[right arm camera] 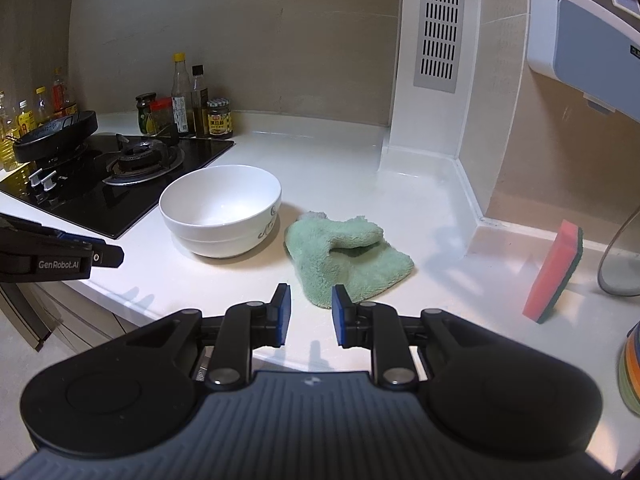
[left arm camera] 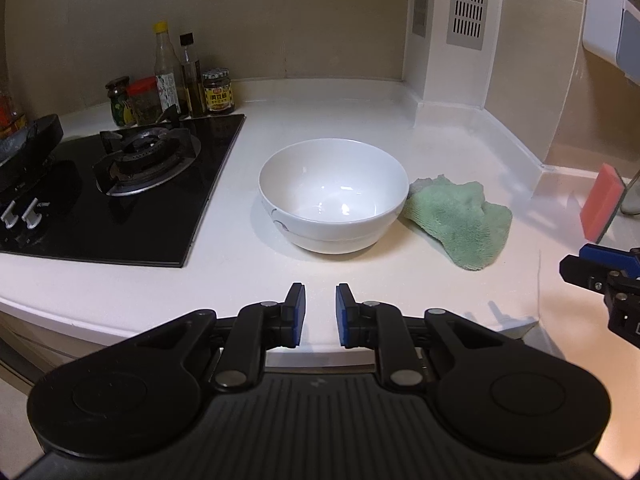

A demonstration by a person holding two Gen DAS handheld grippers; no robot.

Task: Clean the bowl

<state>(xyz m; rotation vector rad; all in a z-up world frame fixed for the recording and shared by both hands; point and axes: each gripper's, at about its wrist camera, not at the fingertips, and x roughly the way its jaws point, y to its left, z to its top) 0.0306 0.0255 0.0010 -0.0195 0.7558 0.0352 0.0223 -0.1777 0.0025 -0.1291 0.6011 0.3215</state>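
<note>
Both grippers hang over the near counter [left arm camera: 240, 272] edge, tilted downward, side by side: the left gripper [left arm camera: 320, 314] and right gripper [right arm camera: 310, 313] each stand with jaws apart and nothing between them. Beyond them the white bowl [left arm camera: 332, 196] sits upright, seemingly touching the crumpled green cloth [right arm camera: 344, 256]. Farther left is the black hob [left arm camera: 120, 200].

Upper left I've got a black gas hob [left arm camera: 120, 184], sauce bottles and jars [left arm camera: 176, 88] behind; pink sponge [right arm camera: 554, 272] standing far right.
</note>
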